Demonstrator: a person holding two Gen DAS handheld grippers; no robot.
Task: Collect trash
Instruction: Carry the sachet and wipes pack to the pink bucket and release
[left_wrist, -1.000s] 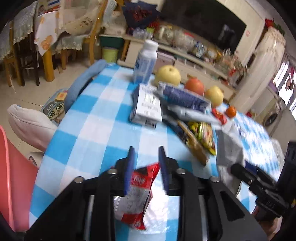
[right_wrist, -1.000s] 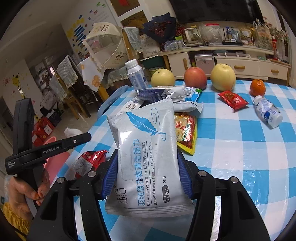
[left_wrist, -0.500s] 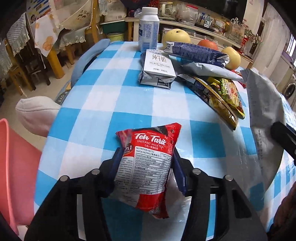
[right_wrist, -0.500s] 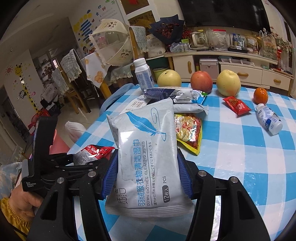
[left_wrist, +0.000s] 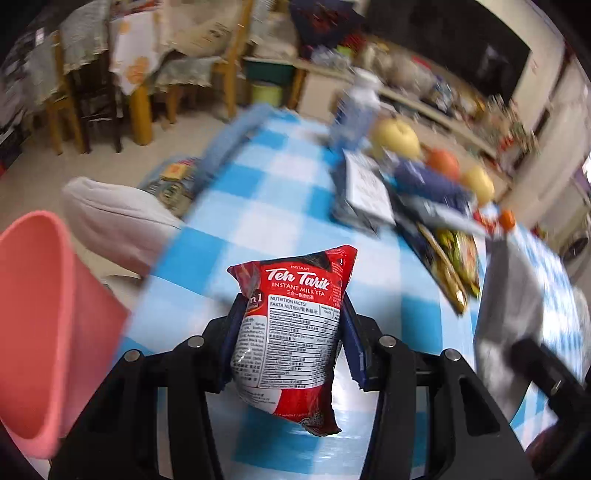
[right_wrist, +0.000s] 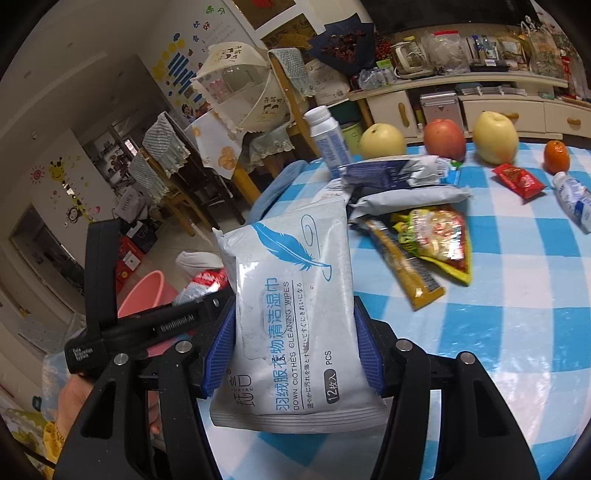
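Observation:
My left gripper (left_wrist: 288, 343) is shut on a red Teh Tarik milk tea packet (left_wrist: 291, 332), lifted off the blue checked table (left_wrist: 258, 192) near its left edge. A pink bin (left_wrist: 40, 332) stands low at the left; it also shows in the right wrist view (right_wrist: 142, 291). My right gripper (right_wrist: 291, 343) is shut on a white cleaning wipes pack (right_wrist: 291, 325) held above the table. The left gripper and its packet (right_wrist: 207, 280) show just left of the wipes pack.
A heap of wrappers (right_wrist: 417, 206), a milk carton (left_wrist: 369, 192), a standing bottle (right_wrist: 328, 136), fruit (right_wrist: 443, 138), a small red packet (right_wrist: 517, 181) and a lying bottle (right_wrist: 572, 199) are on the table. Chairs (left_wrist: 92, 92) and a cushion (left_wrist: 110, 225) lie left.
My left gripper closed on the red packet, lifted it off the table and swung left toward the pink bin. My right gripper kept holding the wipes pack.

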